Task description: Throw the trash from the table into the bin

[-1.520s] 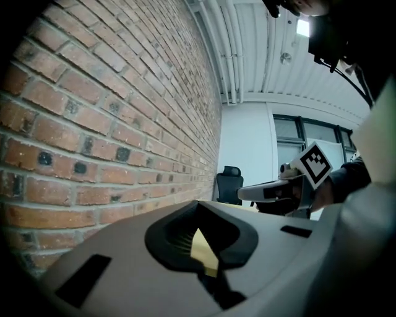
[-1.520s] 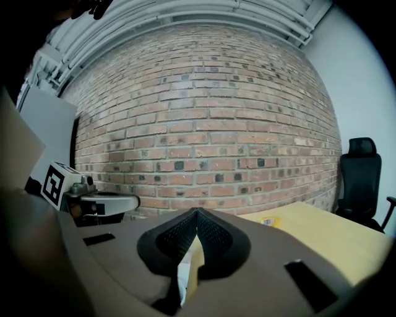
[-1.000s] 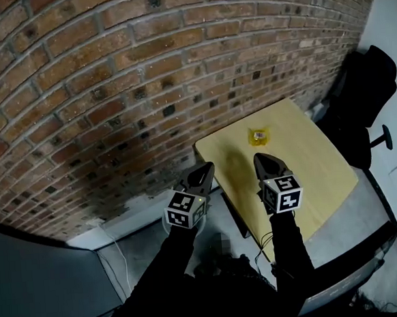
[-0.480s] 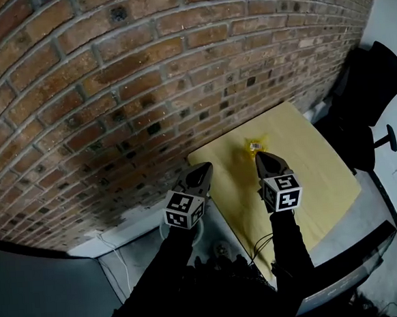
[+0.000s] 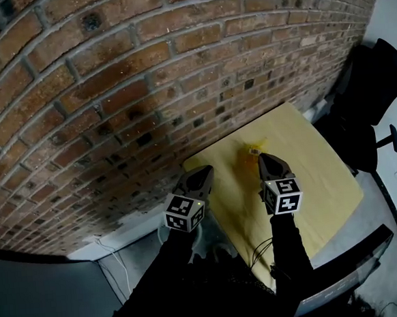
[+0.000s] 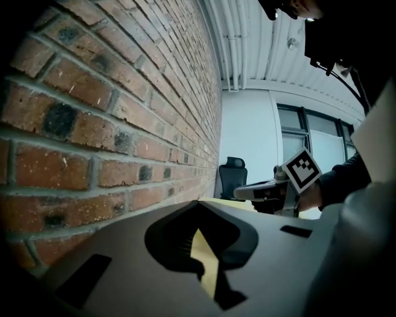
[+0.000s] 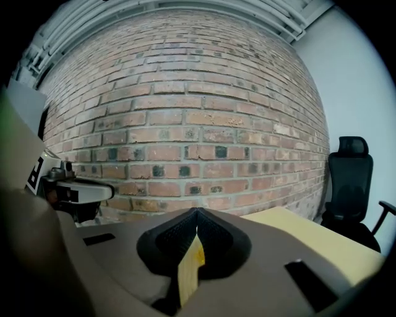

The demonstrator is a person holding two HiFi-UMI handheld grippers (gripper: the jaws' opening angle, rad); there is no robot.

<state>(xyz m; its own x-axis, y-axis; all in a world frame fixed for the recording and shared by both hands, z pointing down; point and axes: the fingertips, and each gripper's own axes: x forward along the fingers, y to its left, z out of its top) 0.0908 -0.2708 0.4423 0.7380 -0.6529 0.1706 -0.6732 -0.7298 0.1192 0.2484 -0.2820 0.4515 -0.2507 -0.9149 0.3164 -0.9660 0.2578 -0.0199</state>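
Note:
A small yellow wrapper lies on the pale wooden table near the brick wall. My right gripper is shut and empty, and its tip sits just in front of the wrapper, hiding part of it. My left gripper is also shut and empty, held over the table's left corner close to the wall. In the right gripper view the jaws meet, with tabletop showing through the slit below. The left gripper view shows its jaws meeting the same way, with the right gripper beyond.
The brick wall runs close along the table's far side. A black office chair stands at the table's right end. A cable hangs under the table, and a grey desk edge lies at the lower right.
Both grippers have moved forward toward the wall and the table. The right gripper's tip now reaches the wrapper, which earlier lay well ahead of it. Both stay shut.

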